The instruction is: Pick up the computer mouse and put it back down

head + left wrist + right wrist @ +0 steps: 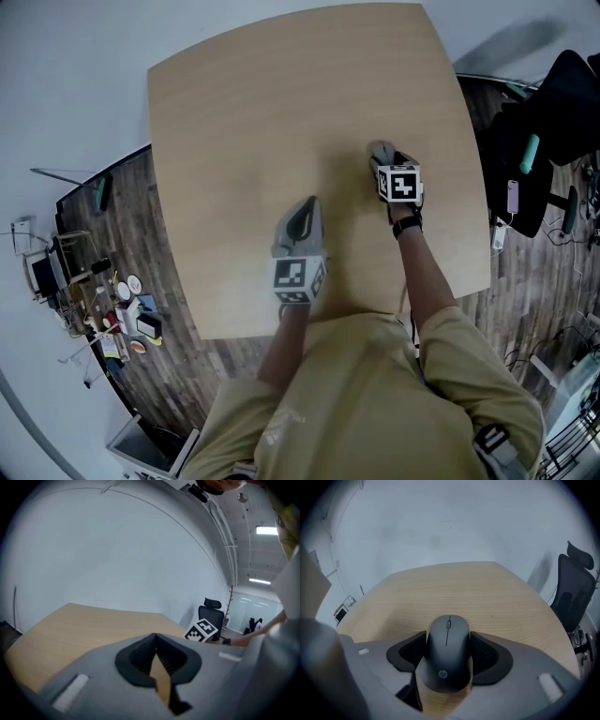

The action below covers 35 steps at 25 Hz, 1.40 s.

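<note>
A dark grey computer mouse (447,653) lies on the light wooden table (272,112), right of its middle. My right gripper (448,639) points steeply down over it, and both black pads (485,651) sit against the mouse's sides with no gap showing. In the head view the right gripper (382,157) hides most of the mouse (380,147). My left gripper (302,217) hovers near the table's front edge, to the left of the right one. Its jaws meet at the tips with nothing between them (155,637).
A black office chair (544,141) stands off the table's right side, and it also shows in the right gripper view (576,592). Small clutter (112,300) lies on the wooden floor at the left. A white wall rises behind the table.
</note>
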Motion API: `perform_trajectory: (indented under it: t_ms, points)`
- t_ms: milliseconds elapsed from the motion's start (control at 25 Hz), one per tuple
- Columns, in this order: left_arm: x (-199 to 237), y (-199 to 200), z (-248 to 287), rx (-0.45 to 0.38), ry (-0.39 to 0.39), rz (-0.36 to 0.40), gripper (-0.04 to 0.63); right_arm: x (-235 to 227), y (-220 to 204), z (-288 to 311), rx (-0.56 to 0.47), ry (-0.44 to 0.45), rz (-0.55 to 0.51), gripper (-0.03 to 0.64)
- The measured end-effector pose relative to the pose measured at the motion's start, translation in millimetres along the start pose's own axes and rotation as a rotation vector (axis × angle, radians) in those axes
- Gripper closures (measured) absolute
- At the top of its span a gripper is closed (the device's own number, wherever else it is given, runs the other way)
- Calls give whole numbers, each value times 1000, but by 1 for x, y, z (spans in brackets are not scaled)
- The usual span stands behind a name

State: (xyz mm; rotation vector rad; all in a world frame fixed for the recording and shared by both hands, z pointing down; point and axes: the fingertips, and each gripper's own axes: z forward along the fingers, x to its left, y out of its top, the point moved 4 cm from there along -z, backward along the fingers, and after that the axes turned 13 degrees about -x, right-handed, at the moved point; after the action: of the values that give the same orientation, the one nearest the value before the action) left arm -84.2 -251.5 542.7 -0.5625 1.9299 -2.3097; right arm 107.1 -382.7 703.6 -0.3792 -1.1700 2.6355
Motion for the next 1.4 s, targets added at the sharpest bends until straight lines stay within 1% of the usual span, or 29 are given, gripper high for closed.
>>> perform_trajectory:
  t_ms: [160, 320, 480, 680, 800, 880, 1000, 1120, 1400]
  points:
    - [-6, 14, -14, -33, 12, 16, 594, 13, 11, -29, -87, 25, -5, 319]
    - [-17, 27, -31, -62, 33, 33, 594, 33, 28, -73, -195, 68, -20, 319]
    - [-24, 42, -52, -91, 64, 49, 594, 62, 46, -126, -320, 112, -48, 319]
    - [-33, 71, -82, -166, 102, 86, 594, 100, 67, -198, -488, 161, -72, 319]
    - [-41, 88, -103, -202, 116, 106, 595, 118, 75, -240, -564, 195, -60, 319]
    - [-49, 99, -118, -226, 123, 115, 595, 126, 78, -267, -609, 211, -73, 319]
    - [-64, 112, -138, -265, 122, 144, 595, 135, 81, -305, -680, 222, -89, 319]
    - [-79, 124, -158, -311, 110, 162, 595, 138, 81, -342, -755, 215, -93, 319]
    - [-117, 136, -204, -388, 106, 182, 594, 138, 62, -423, -877, 200, -118, 319]
